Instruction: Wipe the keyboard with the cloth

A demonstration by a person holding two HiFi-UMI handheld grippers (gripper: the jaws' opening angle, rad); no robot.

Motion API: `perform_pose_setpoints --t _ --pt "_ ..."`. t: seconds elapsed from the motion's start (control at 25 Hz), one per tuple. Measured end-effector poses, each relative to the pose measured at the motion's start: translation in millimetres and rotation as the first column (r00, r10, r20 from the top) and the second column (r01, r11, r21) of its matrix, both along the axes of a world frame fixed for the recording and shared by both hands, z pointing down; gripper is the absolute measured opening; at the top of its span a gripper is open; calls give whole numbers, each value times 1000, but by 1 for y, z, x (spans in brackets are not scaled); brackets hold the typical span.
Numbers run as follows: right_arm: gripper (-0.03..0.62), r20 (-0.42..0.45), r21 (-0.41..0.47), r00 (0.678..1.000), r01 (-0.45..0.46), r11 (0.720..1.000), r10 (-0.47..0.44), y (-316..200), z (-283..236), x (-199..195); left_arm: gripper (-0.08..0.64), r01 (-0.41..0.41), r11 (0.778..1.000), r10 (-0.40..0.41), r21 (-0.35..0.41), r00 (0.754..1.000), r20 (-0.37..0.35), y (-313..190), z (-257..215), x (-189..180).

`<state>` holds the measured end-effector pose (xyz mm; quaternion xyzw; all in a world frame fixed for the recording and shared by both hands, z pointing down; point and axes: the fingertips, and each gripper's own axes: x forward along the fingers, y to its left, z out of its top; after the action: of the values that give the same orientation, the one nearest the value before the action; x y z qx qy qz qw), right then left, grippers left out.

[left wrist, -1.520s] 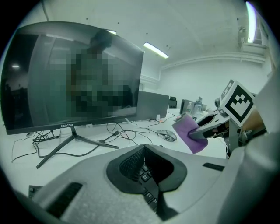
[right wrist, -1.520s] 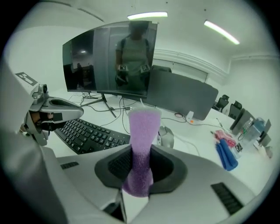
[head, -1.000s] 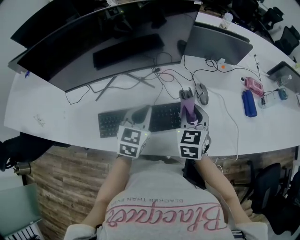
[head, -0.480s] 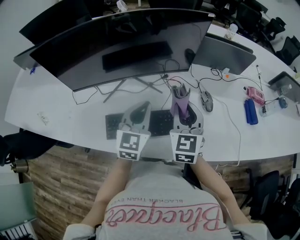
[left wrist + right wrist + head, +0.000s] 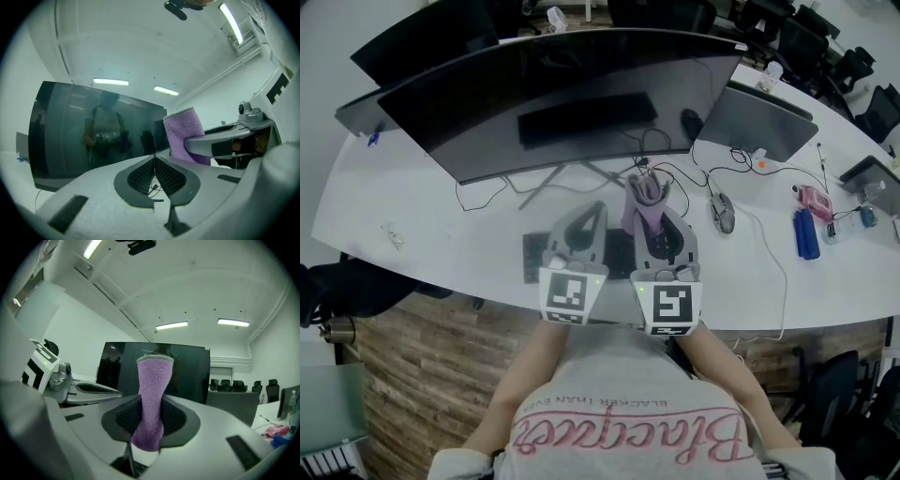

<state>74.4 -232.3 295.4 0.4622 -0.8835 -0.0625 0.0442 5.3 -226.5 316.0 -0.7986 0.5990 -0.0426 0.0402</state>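
A black keyboard [image 5: 532,256] lies on the white desk [image 5: 441,234] in front of the curved monitor; both grippers hang above it and hide most of it. My right gripper [image 5: 654,212] is shut on a purple cloth [image 5: 639,199], which stands up out of the jaws [image 5: 152,397]. Close on its left, my left gripper [image 5: 592,212] is shut with nothing between its meshed pads [image 5: 143,172]. In the left gripper view the cloth [image 5: 184,133] shows at the right. Both grippers point level toward the monitor [image 5: 187,366].
A wide curved monitor [image 5: 553,94] spans the back of the desk. A closed laptop [image 5: 759,117], a mouse [image 5: 724,212], loose cables [image 5: 680,178], a blue object [image 5: 806,234] and a pink one [image 5: 816,200] lie to the right. The desk's front edge runs just below the grippers.
Both grippers have risen off the keyboard and tilted up toward the monitor. The purple cloth went up with the right gripper. The head view has shifted slightly.
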Motion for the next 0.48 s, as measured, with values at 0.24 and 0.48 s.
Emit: perform_pose_setpoints --t 0.24,0.48 --pt "86 51 24 999 16 1000 -17 4 -7 -8 6 4 998 -2 67 999 -35 5 -12 -3" --pt "86 30 29 999 37 999 -38 8 -6 -13 6 0 997 2 83 1000 -25 5 -14 -3"
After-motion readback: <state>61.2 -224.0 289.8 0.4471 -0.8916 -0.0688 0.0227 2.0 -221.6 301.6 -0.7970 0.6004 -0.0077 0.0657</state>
